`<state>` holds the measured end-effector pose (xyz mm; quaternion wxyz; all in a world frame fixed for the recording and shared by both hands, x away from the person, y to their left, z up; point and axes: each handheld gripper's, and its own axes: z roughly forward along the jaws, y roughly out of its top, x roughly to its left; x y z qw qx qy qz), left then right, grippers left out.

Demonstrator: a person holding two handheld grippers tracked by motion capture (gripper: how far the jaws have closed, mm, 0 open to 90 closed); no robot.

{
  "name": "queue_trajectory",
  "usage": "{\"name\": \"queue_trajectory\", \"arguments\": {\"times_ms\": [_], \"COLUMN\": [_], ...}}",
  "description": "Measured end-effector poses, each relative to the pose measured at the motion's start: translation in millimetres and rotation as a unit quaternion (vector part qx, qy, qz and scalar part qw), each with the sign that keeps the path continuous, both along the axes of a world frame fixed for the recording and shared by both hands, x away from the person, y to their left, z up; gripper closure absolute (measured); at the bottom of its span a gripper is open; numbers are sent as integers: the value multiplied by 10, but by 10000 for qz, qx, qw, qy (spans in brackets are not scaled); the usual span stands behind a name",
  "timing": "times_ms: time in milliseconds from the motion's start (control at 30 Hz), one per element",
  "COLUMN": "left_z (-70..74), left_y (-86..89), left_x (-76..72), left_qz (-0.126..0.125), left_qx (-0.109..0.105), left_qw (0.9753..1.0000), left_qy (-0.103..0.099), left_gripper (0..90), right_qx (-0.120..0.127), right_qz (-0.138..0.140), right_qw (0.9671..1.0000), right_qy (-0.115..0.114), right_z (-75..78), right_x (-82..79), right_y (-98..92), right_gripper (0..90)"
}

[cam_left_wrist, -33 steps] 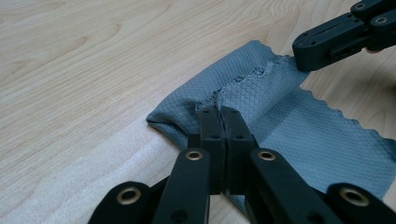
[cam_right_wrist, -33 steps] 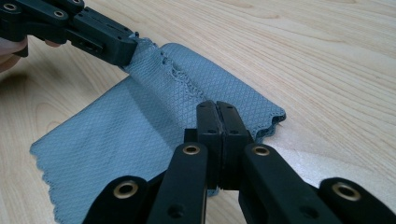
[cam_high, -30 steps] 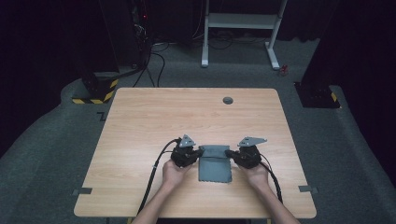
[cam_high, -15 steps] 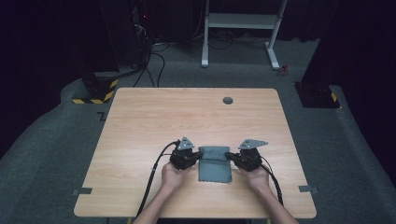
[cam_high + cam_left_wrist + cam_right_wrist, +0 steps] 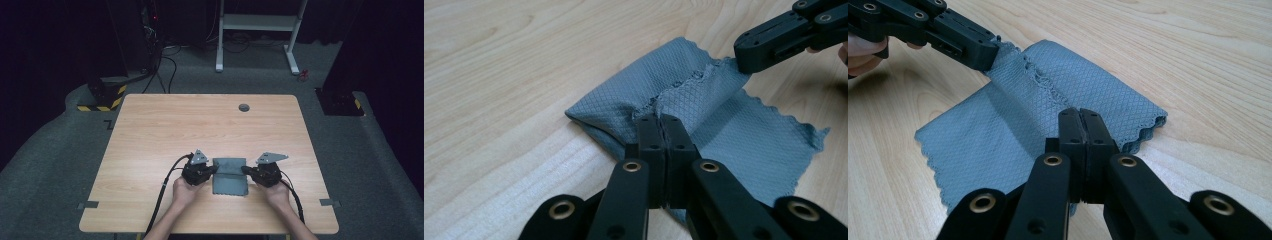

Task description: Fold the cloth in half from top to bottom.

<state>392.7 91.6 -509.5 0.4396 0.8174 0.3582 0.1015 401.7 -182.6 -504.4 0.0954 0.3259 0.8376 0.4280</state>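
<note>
A grey-blue cloth (image 5: pixel 230 179) with a diamond weave and scalloped edges lies on the near middle of the wooden table (image 5: pixel 200 125). Its far part is folded over onto itself. My left gripper (image 5: pixel 212 171) is shut on the cloth's left side, pinching the folded layer (image 5: pixel 684 95) between its jaws (image 5: pixel 663 120). My right gripper (image 5: pixel 246 171) is shut on the opposite side (image 5: pixel 1080 116), and the pinched edge is lifted a little off the layer below. Each gripper view also catches the other gripper on the cloth's far corner: right gripper (image 5: pixel 744 50), left gripper (image 5: pixel 990 55).
A round cable hole (image 5: pixel 244 107) sits near the table's far edge. Grey tape tabs (image 5: pixel 87 205) (image 5: pixel 327 202) mark the near left and right edges. Cables trail from both grippers toward the front. Beyond the table stand a white frame (image 5: pixel 260 22) and a yellow-black striped base (image 5: pixel 102 102).
</note>
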Motion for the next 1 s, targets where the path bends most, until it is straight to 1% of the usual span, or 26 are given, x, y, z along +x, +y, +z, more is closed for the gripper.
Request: {"name": "queue_trajectory", "arguments": {"times_ms": [33,133,400,667,800,933,1000], "left_z": [-3,-15,-28,-40,-66,-68,-65], "left_y": [-2,-10,-8,-8,-15,-6,-2], "left_x": [-8,-34,-76,-138,-165,-183,-193], "left_qz": [-15,-31,-38,-103,-119,-122,-127], "left_qx": [20,11,-7,68,129,119,151], "left_qw": [10000,10000,10000,9999,9998,9999,9998], "left_qy": [8,9,47,16,-6,-4,-19], "left_gripper": [889,889,888,888,887,887,887], "right_qx": [1,-37,5,55,54,38,23], "right_qz": [2,35,93,136,153,181,207], "right_qw": [10000,10000,10000,9999,9999,9998,9998], "right_qy": [21,-16,-19,7,3,-12,-35], "right_z": [-1,-8,-31,-59,-67,-60,-60], "right_x": [-13,-42,-107,-175,-194,-215,-226], "right_y": [-1,-10,-27,-37,-39,-32,-25], "right_gripper": [898,898,898,898,897,898,898]}}
